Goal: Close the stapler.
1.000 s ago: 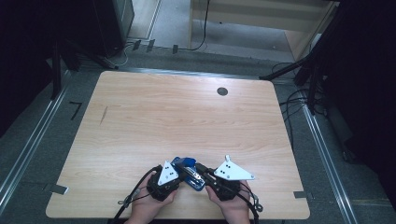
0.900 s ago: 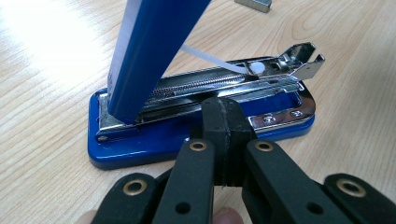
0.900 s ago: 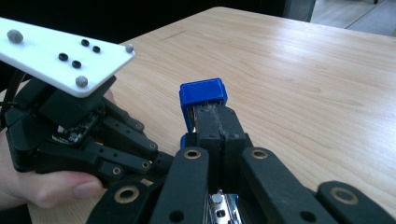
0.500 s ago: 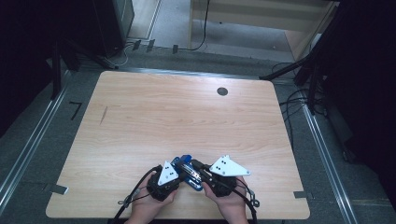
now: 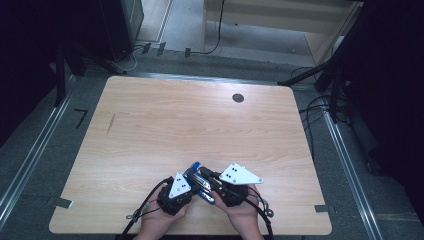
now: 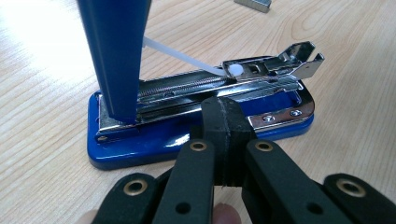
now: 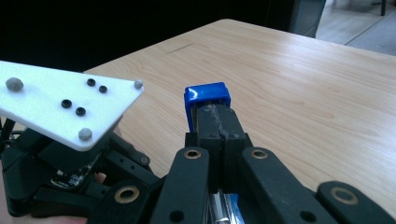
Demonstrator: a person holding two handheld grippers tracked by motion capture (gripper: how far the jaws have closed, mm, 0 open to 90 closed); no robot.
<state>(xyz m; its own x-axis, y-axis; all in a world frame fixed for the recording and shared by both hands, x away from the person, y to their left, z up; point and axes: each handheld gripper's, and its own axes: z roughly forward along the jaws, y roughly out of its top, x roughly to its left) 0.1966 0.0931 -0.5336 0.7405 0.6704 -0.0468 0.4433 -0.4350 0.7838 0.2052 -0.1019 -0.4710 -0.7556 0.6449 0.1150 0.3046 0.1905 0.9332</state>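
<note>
1. A blue stapler (image 5: 199,179) is seen on the wooden tabletop (image 5: 200,125), close to the near edge, about mid-width, between the two grippers.
2. In the left gripper view, the stapler's blue lid (image 6: 116,51) is swung up, approx. upright; the chrome staple channel (image 6: 219,86) is exposed above the blue base (image 6: 154,140).
3. Left gripper (image 6: 225,122): jaws are pressed together, nothing is held; tips are set against the stapler's side, at the base/metal rail.
4. Right gripper (image 7: 219,123): jaws are shut flat against each other w/ nothing between them; the tips lie right at the raised lid's blue end.
5. A small metal staple block (image 6: 252,4) is seen on the tabletop beyond the stapler.
6. Both grippers are held by hands at the near edge.
</note>
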